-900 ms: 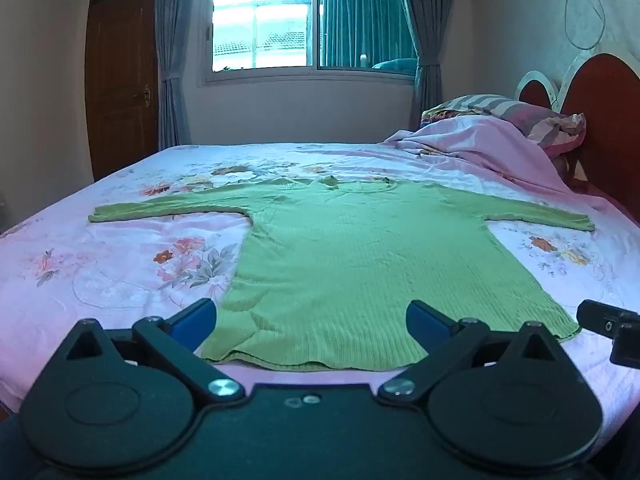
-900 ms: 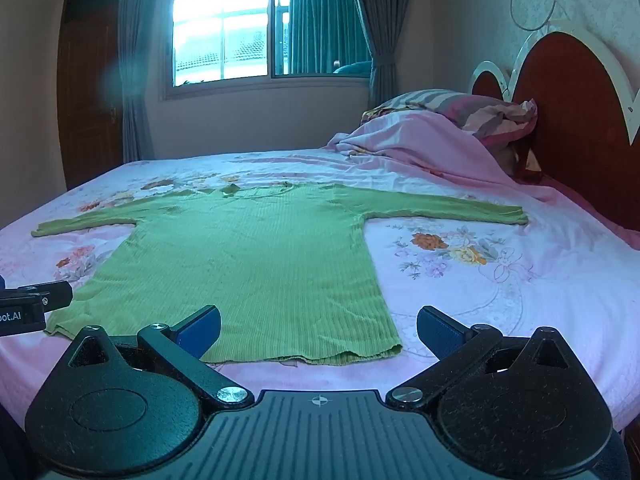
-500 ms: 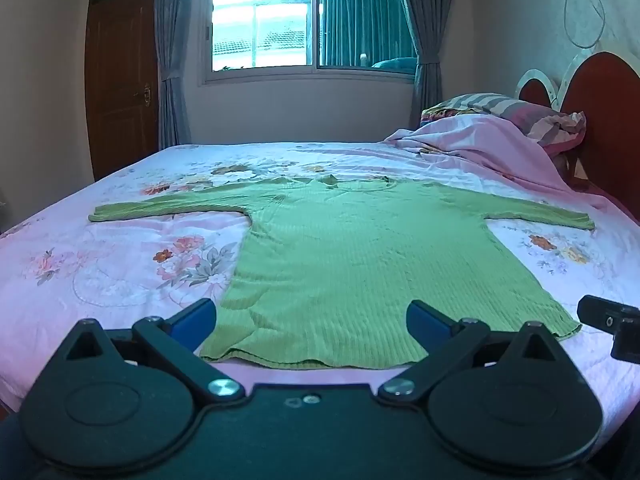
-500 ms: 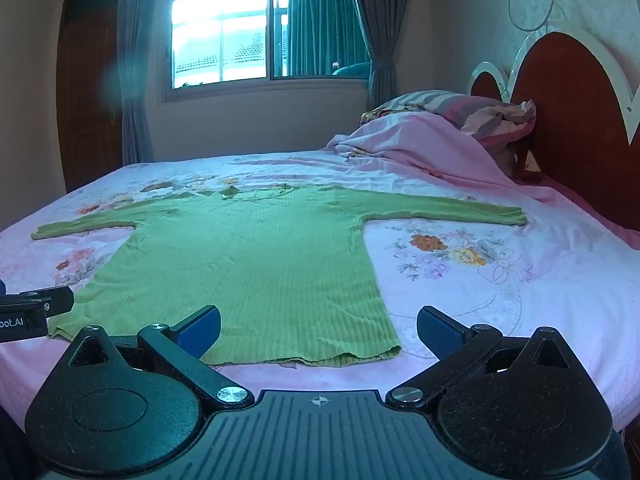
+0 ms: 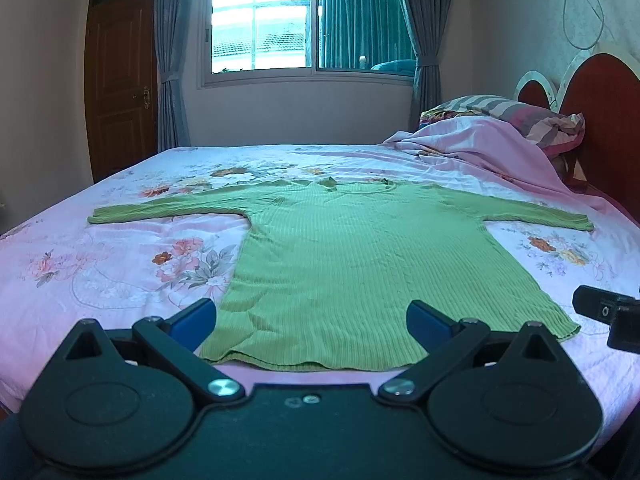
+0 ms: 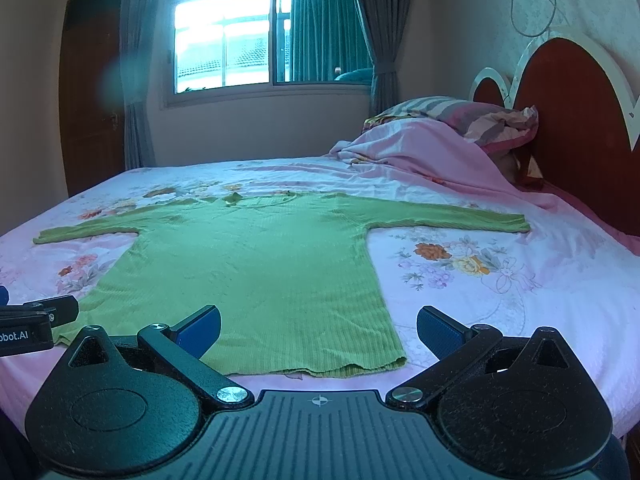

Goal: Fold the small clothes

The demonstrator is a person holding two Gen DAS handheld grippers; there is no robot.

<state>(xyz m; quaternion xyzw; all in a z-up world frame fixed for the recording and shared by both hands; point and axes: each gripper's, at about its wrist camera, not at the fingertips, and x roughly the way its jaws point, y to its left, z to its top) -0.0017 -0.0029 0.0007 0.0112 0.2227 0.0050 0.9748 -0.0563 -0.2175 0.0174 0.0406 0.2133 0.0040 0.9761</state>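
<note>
A green ribbed long-sleeved sweater [image 5: 352,264] lies flat on the bed, sleeves spread to both sides, hem nearest me. It also shows in the right wrist view [image 6: 256,264]. My left gripper [image 5: 312,322] is open and empty, hovering just in front of the hem, towards its left corner. My right gripper [image 6: 318,330] is open and empty, in front of the hem's right corner. Each gripper's tip shows at the edge of the other's view.
The bed has a pink floral sheet [image 5: 120,264]. A bunched pink blanket [image 5: 480,148] and striped pillow [image 5: 516,114] lie at the right by the red headboard [image 5: 608,120]. A window and a brown door stand behind the bed.
Both grippers have risen very slightly; the sweater sits a little lower in both views. Nothing was gripped or let go.
</note>
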